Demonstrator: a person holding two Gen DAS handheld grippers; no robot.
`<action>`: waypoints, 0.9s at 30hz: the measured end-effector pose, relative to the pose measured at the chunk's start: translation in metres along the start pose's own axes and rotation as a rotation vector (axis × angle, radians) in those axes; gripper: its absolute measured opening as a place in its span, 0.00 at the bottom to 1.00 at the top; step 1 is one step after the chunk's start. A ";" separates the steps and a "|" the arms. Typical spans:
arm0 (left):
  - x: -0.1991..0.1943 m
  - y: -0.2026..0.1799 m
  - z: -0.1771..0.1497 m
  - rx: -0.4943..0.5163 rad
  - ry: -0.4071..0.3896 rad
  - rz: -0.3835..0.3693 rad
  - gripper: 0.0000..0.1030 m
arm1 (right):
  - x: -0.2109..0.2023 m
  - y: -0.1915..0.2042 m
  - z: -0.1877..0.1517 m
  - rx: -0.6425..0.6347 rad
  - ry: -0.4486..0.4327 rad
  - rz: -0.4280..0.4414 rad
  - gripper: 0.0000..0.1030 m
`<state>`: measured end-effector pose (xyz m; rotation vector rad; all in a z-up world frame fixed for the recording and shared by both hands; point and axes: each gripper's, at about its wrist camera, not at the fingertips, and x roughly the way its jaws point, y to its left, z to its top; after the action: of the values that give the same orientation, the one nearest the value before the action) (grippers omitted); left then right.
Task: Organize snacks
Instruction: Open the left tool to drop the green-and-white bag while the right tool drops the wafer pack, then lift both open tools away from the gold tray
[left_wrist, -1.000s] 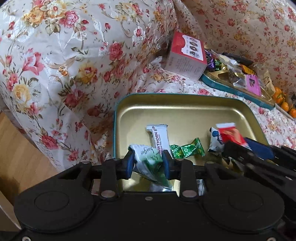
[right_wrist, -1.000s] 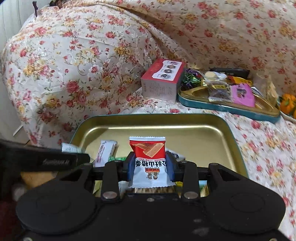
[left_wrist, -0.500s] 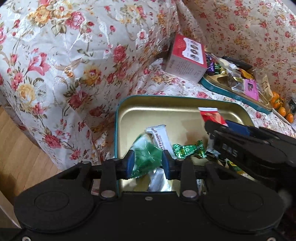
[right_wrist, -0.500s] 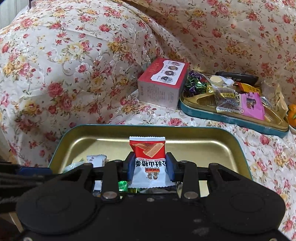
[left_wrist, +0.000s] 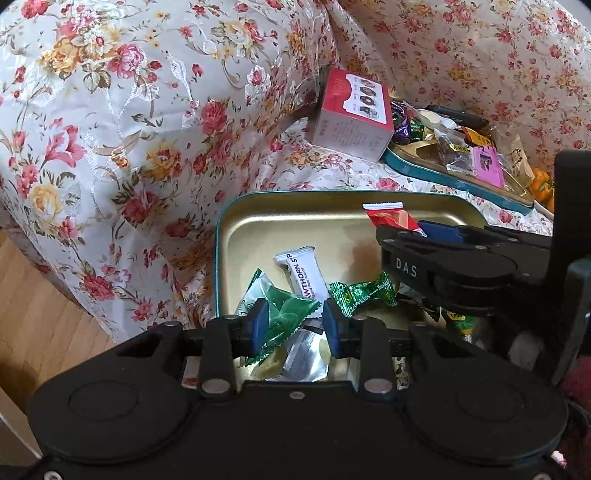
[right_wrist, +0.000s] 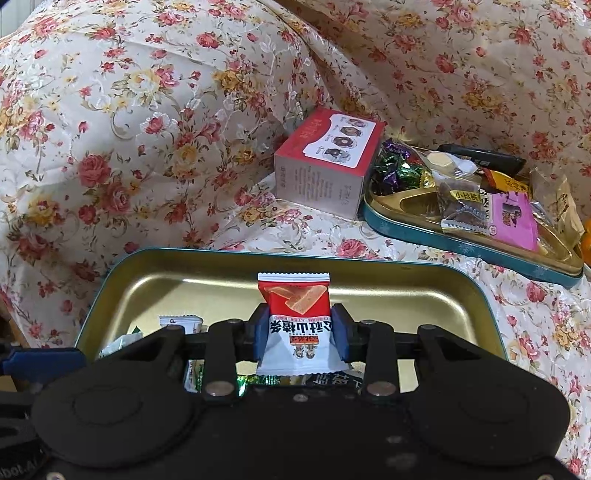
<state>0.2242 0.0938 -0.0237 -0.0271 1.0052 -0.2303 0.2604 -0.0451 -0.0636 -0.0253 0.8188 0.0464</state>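
Sorting step under way, both grippers loaded over the near tin (right_wrist: 476, 295); left gripper (left_wrist: 294, 325) jaws clamped on green packet (left_wrist: 286, 314); right gripper (right_wrist: 301, 338) jaws clamped on red packet (right_wrist: 295, 314); next probably carry both to far tray (right_wrist: 469, 245), release gently; flowered cloth (right_wrist: 184, 110) over sofa, wood floor (left_wrist: 44, 321) left.

Left gripper (left_wrist: 294, 325) jaws pinch green packet (left_wrist: 286, 317), seemingly over tin (left_wrist: 280, 221).

A white snack bar (left_wrist: 303, 275) lying in the near gold tin reads "WTHORN S", cut off at both ends. The black body of the right gripper (left_wrist: 424, 225) carries the letters "DAS". Chinese characters on the red-and-white packet (right_wrist: 295, 321) are too unclear to give.
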 end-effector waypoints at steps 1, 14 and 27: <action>0.000 0.000 0.000 -0.001 0.001 0.000 0.39 | 0.000 0.000 0.000 0.001 0.002 0.006 0.38; -0.004 -0.004 -0.001 0.005 -0.017 0.024 0.39 | -0.022 -0.006 0.001 0.054 -0.059 -0.012 0.39; -0.011 -0.022 -0.007 0.047 -0.053 0.065 0.39 | -0.090 -0.037 -0.033 0.209 -0.101 -0.078 0.54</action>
<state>0.2090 0.0749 -0.0151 0.0417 0.9465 -0.1923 0.1771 -0.0860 -0.0199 0.1410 0.7182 -0.1110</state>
